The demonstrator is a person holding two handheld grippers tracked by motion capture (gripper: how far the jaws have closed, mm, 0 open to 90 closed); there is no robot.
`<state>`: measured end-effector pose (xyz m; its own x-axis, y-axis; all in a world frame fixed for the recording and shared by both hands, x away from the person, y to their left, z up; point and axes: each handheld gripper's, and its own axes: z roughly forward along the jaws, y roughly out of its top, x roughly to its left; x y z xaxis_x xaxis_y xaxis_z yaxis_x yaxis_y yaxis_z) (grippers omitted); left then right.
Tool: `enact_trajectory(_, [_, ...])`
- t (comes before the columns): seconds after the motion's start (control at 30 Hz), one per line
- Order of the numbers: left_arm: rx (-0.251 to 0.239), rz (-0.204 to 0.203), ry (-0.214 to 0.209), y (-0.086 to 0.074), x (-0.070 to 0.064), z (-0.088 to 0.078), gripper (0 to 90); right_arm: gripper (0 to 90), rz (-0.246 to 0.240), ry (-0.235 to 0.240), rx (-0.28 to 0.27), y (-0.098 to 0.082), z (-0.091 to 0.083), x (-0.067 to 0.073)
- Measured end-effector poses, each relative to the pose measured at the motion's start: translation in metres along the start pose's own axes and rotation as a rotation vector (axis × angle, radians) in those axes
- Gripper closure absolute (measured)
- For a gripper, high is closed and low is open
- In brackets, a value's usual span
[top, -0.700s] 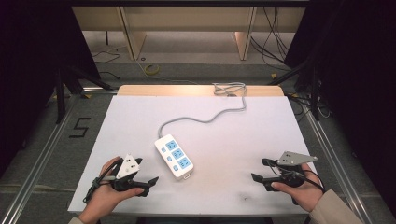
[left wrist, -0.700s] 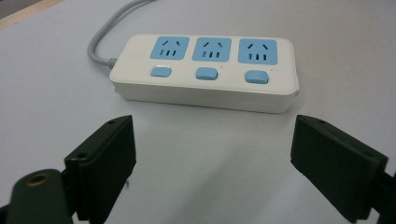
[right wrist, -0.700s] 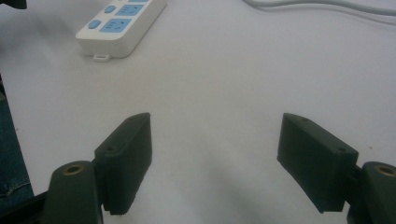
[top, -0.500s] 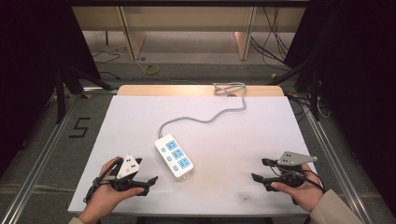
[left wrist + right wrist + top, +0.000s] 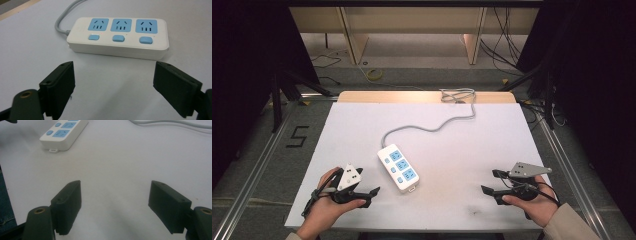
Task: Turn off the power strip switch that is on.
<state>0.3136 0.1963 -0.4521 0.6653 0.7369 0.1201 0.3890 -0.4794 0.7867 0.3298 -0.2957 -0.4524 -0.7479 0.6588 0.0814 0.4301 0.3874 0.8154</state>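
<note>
A white power strip with three blue sockets and three blue switches lies near the middle of the white table. Its grey cable snakes off toward the far edge. My left gripper rests at the front left, jaws wide open and empty, pointing at the strip. In the left gripper view, the strip lies a short way beyond the left gripper. My right gripper sits at the front right, open and empty. In the right gripper view, the strip is far off at the upper left of the right gripper.
The cable ends in a loose coil on the wooden strip at the table's back edge. A black "5" is marked on the floor at the left. Metal rails run along both sides of the table.
</note>
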Motion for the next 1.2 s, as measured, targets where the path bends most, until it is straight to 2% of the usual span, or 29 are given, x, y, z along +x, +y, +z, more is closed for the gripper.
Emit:
enact_trajectory(0.1, [-0.003,0.004,0.015,0.002,0.001,-0.001,27.0,27.0,0.001,0.001,-0.001,0.0,0.0,0.0])
enact_trajectory(0.3, [0.011,0.005,0.054,0.008,0.009,-0.004,66.3,27.1,0.001,0.0,0.001,0.0,0.0,0.0])
enact_trajectory(0.43, [0.034,-0.001,0.08,0.012,0.009,-0.005,87.6,27.0,0.002,0.0,0.0,0.0,0.0,0.0])
enact_trajectory(0.47, [0.038,-0.009,0.09,0.013,0.009,-0.005,89.4,27.0,0.001,-0.001,-0.001,0.0,0.0,-0.001])
enact_trajectory(0.57, [0.05,-0.039,0.083,0.014,0.009,-0.006,89.6,27.0,0.003,-0.001,-0.001,0.0,0.0,0.0])
enact_trajectory(0.63, [0.047,-0.044,0.078,0.014,0.008,-0.006,89.6,27.1,0.003,-0.001,-0.001,0.0,0.0,0.0])
enact_trajectory(0.97, [0.048,-0.059,0.077,0.019,0.01,-0.005,89.7,27.0,0.002,-0.001,0.0,0.0,0.0,0.0])
enact_trajectory(1.2, [0.047,-0.054,0.077,0.023,0.009,-0.003,89.8,27.0,0.002,-0.002,0.0,-0.001,0.0,-0.001])
